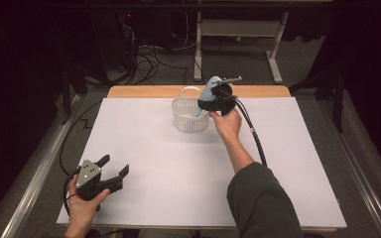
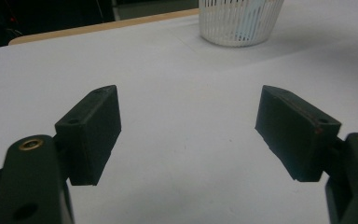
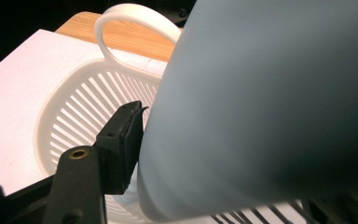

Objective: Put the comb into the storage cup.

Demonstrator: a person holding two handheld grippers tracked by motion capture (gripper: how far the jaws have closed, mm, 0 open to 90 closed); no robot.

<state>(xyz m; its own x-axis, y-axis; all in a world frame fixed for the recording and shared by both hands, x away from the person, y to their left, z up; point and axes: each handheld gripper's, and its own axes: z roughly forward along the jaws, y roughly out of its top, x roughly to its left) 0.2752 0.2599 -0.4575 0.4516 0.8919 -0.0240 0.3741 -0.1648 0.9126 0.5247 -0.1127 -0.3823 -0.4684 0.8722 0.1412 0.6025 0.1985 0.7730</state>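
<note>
The right gripper (image 1: 213,101) is lowering a pale blue bottle (image 1: 207,94) into the white slatted basket (image 1: 181,115) at the table's far edge. Its jaws sit against the bottle; I cannot tell whether they grip. Next: release fully, then lift away. The left gripper (image 1: 113,166) rests open, empty.

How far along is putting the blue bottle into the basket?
Done: the blue bottle has been brought to the white basket, its lower end inside. In hand: the right gripper sits at the bottle, one pad beside it; whether it presses is unclear. Left: letting go and pulling clear. The left gripper idles open.
</note>
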